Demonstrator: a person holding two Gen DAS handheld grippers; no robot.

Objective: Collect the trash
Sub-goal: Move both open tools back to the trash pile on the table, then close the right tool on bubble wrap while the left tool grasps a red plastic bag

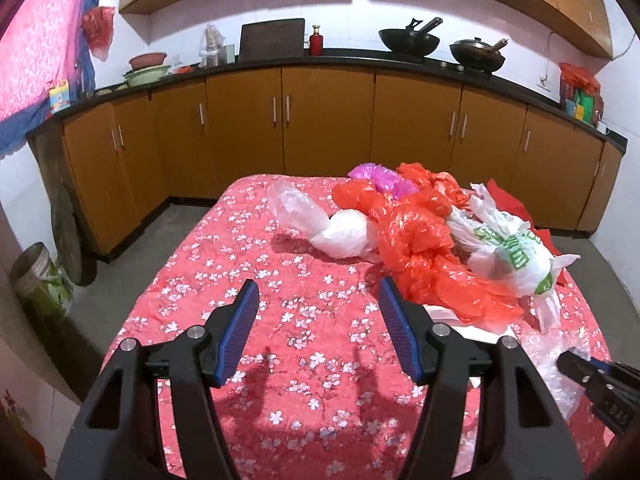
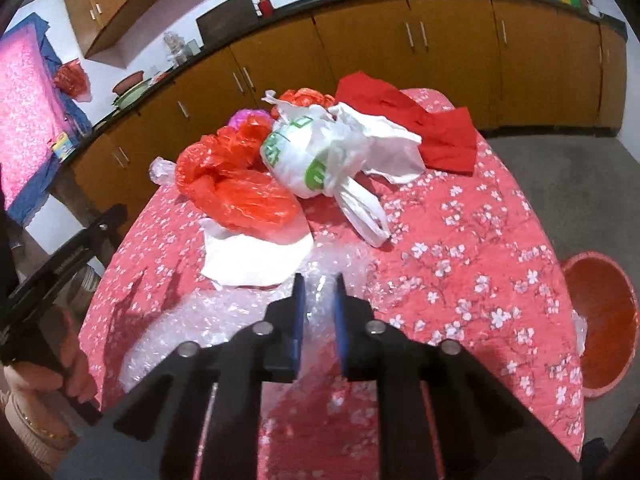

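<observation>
A heap of plastic bags lies on the table with the red flowered cloth (image 1: pixel 280 320): orange-red bags (image 1: pixel 412 236) (image 2: pixel 236 184), a white bag with green print (image 1: pixel 516 256) (image 2: pixel 316 152), a clear bag (image 1: pixel 304 216) and a pink one (image 1: pixel 380 176). A sheet of bubble wrap (image 2: pixel 224 312) (image 1: pixel 560 364) lies at the near edge beside white paper (image 2: pixel 252 256). My left gripper (image 1: pixel 318 300) is open and empty above bare cloth, left of the heap. My right gripper (image 2: pixel 318 292) is narrowed on a fold of bubble wrap.
A red bucket (image 2: pixel 600 320) stands on the floor right of the table. A red cloth (image 2: pixel 436 128) lies at the table's far side. Brown cabinets (image 1: pixel 320 120) with woks (image 1: pixel 408 40) line the wall behind. A green jar (image 1: pixel 40 284) stands at left.
</observation>
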